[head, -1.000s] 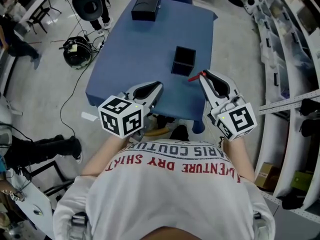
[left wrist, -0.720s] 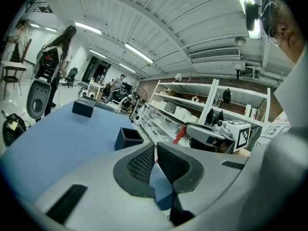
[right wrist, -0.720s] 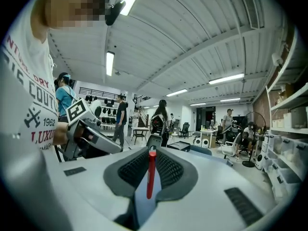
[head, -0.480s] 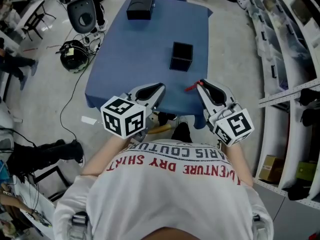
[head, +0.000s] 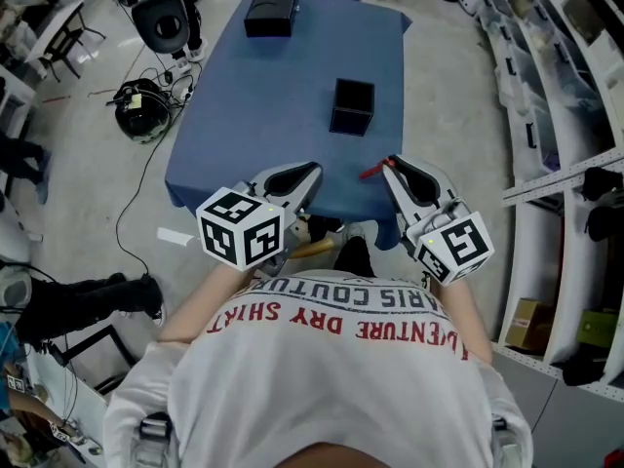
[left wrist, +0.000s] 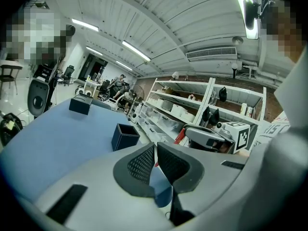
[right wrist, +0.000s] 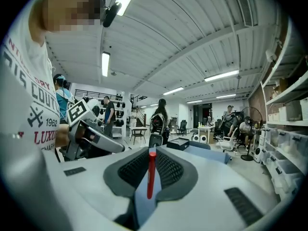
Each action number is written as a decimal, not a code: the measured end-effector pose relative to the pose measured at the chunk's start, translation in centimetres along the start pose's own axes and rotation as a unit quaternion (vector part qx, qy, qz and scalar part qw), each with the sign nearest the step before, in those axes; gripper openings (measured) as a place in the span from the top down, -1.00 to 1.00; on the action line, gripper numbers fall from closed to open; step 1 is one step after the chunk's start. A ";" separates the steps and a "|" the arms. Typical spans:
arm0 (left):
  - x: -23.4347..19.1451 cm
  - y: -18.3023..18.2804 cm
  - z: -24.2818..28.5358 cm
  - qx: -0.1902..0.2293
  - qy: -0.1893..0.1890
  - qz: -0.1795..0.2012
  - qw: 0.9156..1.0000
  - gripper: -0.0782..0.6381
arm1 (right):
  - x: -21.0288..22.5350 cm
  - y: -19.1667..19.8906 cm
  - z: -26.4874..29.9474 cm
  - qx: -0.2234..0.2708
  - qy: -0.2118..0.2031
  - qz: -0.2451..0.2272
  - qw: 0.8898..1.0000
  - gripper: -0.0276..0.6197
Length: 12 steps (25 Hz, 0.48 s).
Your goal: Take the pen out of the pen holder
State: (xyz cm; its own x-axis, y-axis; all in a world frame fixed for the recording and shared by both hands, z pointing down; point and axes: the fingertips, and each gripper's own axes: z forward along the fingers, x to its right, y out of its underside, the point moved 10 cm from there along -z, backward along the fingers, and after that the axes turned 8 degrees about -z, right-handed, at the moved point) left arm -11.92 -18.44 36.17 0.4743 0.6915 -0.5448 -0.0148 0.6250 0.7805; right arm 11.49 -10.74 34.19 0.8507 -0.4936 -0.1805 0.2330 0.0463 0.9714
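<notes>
The pen holder [head: 352, 106], a dark open-topped square box, stands on the blue table [head: 263, 115] right of its middle; it also shows in the left gripper view [left wrist: 125, 136]. My right gripper [head: 388, 164] is shut on a red pen [head: 371, 172] over the table's near right corner, well short of the holder. In the right gripper view the pen [right wrist: 151, 174] stands between the pads [right wrist: 168, 170]. My left gripper [head: 312, 169] hovers at the near edge, shut with nothing in it [left wrist: 155, 146].
A black box [head: 271, 10] lies at the table's far end. Office chairs [head: 161, 13] and a helmet with cables [head: 135, 110] are on the floor to the left. White shelving [head: 546, 86] runs along the right side. People stand in the background.
My right gripper has drawn the red pen back from the pen holder toward the table's near edge and slightly lower. The left gripper has hardly moved.
</notes>
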 end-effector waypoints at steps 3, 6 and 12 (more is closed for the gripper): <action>0.0 0.0 -0.1 0.001 -0.002 -0.002 1.000 0.67 | 0.0 -0.1 0.1 0.001 -0.002 0.002 1.000 0.74; 0.0 -0.2 -0.2 0.002 -0.004 -0.004 1.000 0.67 | 0.1 -0.3 0.3 0.000 -0.005 0.003 1.000 0.74; -0.4 0.0 0.1 0.001 -0.004 -0.006 1.000 0.67 | 0.3 0.2 0.6 -0.002 -0.006 0.005 1.000 0.74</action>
State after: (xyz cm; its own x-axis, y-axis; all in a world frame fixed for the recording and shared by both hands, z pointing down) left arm -11.99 -18.75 36.44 0.4820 0.6814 -0.5508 -0.0073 0.6317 0.7751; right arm 11.46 -11.40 34.46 0.8474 -0.5036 -0.1685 0.2262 0.0551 0.9725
